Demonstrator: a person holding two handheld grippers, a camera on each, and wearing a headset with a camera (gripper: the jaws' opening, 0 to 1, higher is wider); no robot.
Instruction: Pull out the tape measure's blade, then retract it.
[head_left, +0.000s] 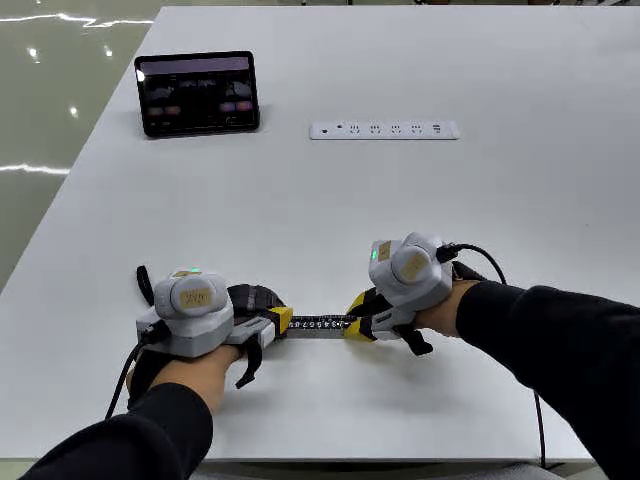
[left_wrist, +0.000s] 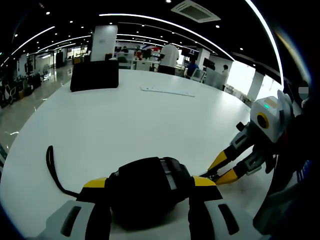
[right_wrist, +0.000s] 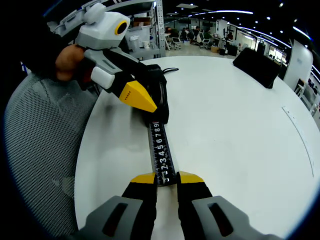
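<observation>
1. Where the table (head_left: 330, 200) stretches away from the person, a tablet (head_left: 197, 92) and a power strip (head_left: 384, 129) are seen, well apart from the work.
2. A black strap (left_wrist: 50, 167) is curled on the table beside the left gripper (left_wrist: 150, 182).
3. The tape measure (left_wrist: 145, 187) is clamped between that gripper's jaws, near the table's front edge.
4. Its blade (right_wrist: 161, 150) is drawn out a short way to the right, its long axis running left to right, low over the table (contact cannot be told).
5. The blade's end is pinched by the right gripper (right_wrist: 166, 178).
6. The case is seen as black and rounded; the blade is dark with white numerals.
</observation>
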